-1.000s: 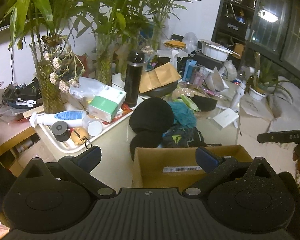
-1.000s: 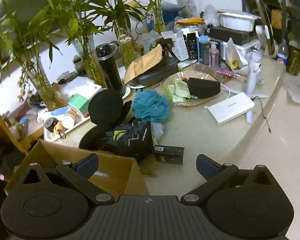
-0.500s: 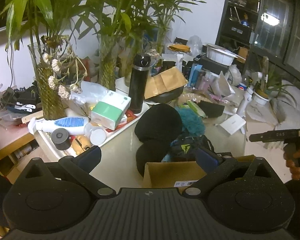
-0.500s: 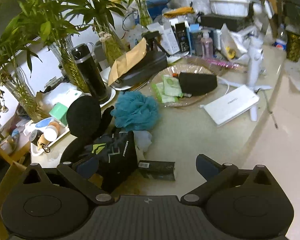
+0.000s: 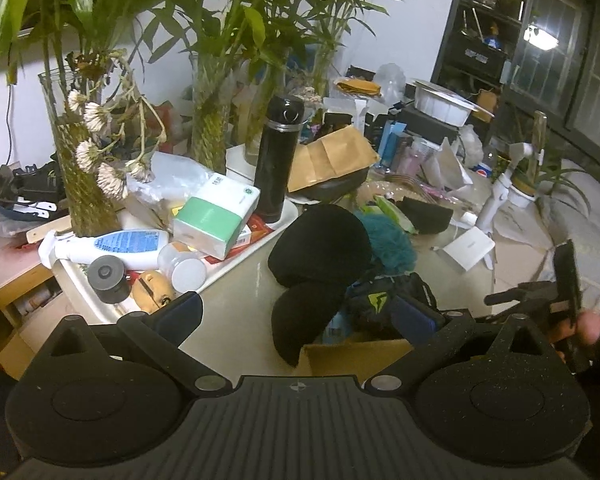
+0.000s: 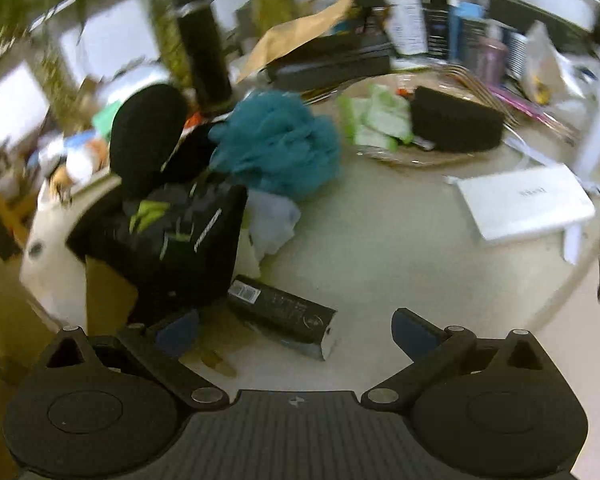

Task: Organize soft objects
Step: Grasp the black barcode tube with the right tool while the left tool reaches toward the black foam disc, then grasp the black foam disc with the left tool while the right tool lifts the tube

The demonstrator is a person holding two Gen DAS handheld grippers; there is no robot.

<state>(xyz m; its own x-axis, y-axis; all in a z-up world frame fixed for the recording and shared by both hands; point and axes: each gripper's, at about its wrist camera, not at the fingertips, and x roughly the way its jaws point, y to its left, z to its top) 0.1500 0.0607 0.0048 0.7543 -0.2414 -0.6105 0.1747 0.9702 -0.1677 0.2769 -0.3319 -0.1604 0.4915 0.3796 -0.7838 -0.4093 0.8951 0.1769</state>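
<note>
R gripper (image 6: 295, 326): jaws standing wide apart, holding nothing; view is smearing w/ motion, so it is travelling.
L gripper (image 5: 296, 312): jaws also spread, empty, hovering over near edge of table.
Just changed: vs 1 s ago R gripper is sitting much closer to the soft pile; the open brown cardboard box (image 6: 108, 292) has slid to its far-left corner. L view is also showing less box (image 5: 356, 356), more table.
Meaning: prob. approach phase, first pick not made yet; nothing soft looks to be in the box so far.
Soft things: black fabric pouch w/ lime-green marks (image 6: 168, 236) ahead-left of R gripper, leaning on box rim; teal mesh bath puff (image 6: 278, 148) further ahead behind it; round black cushion (image 6: 146, 136) far ahead-left; pale cloth wad (image 6: 272, 224) just right of pouch.
Same from L: pouch (image 5: 384, 304) just beyond its right finger, cushion (image 5: 320, 246) dead ahead.
Edges: black rectangular carton (image 6: 284, 322) lying directly between R jaws, hard item, in the way.
Open room: bare cream tabletop (image 6: 380, 248) ahead-right of R gripper; curved table edge further right, white flat box (image 6: 524, 204) near it.
</note>
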